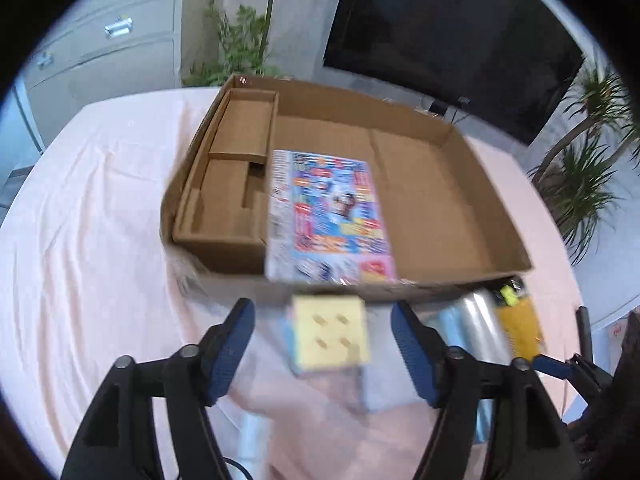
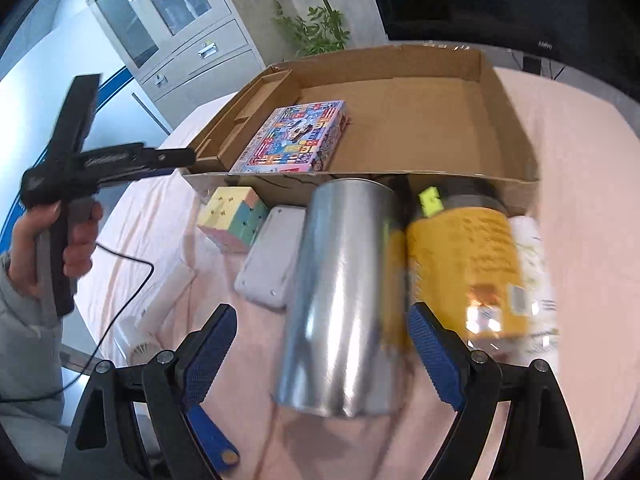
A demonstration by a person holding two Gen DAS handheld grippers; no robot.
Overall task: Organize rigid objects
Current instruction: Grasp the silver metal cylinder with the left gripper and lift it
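Note:
A shallow cardboard box (image 1: 424,128) (image 2: 508,120) stands on the pink cloth. A colourful flat game box (image 1: 328,216) (image 2: 292,138) lies inside it, left of centre. In front of the box lie a pastel puzzle cube (image 1: 329,332) (image 2: 234,216), a white flat device (image 2: 272,256), a metal cylinder (image 2: 340,296) (image 1: 476,320) and a yellow-labelled jar (image 2: 460,264) (image 1: 518,326). My left gripper (image 1: 322,344) is open, above and around the cube. My right gripper (image 2: 322,352) is open, its fingers either side of the metal cylinder's near end.
A white roll (image 2: 160,300) and a black cable (image 2: 120,304) lie at the table's left. A grey cabinet (image 2: 172,20), potted plants (image 1: 584,184) and a dark screen (image 1: 452,40) stand behind the table. The box has a cardboard insert (image 1: 232,184) on its left.

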